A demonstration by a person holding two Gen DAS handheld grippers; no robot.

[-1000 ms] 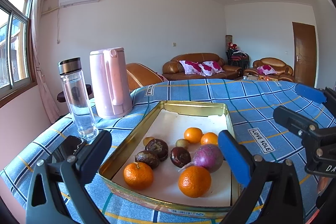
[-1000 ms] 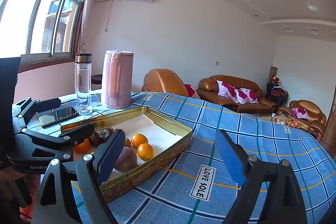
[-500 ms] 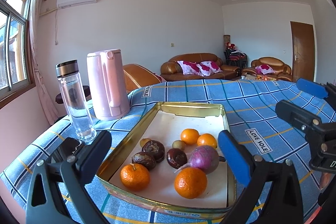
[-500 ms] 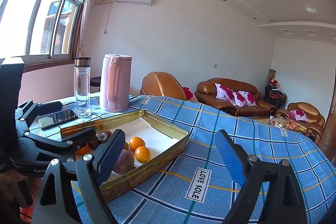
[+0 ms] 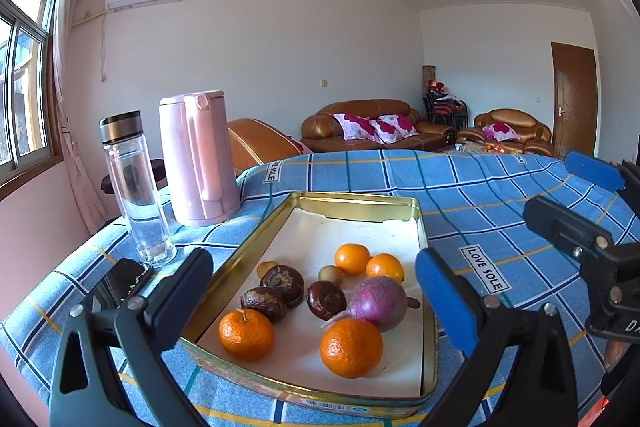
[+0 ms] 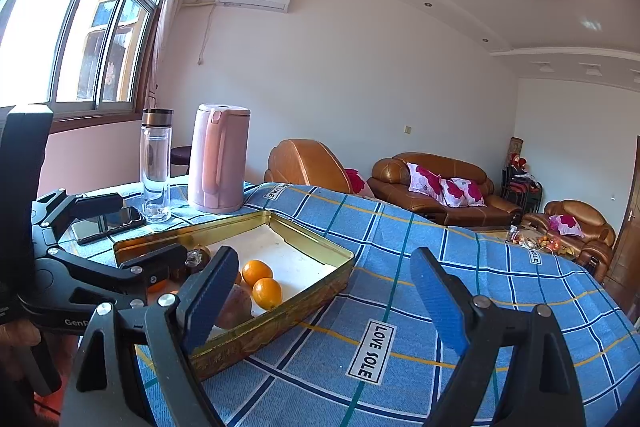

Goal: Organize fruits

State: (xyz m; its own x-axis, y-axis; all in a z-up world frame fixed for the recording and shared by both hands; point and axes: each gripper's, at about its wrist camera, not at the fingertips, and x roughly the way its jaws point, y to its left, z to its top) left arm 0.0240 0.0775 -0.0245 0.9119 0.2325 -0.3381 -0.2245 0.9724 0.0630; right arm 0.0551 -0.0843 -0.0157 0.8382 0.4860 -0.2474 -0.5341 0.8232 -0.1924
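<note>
A shallow gold tin tray lies on the blue checked tablecloth. It holds several oranges, such as one at the front and one beside it, a purple turnip-like root, three dark brown fruits and two small tan fruits. My left gripper hovers open just before the tray's near edge, nothing between its fingers. My right gripper stands open over the cloth right of the tray, empty; it also shows at the right edge of the left wrist view.
A pink kettle and a clear water bottle stand left of the tray, with a dark phone lying in front of the bottle. Brown leather sofas stand behind the table. A "LOVE SOLE" label marks the cloth.
None of the fruit has moved and both grippers stay open; the views shift only slightly.
</note>
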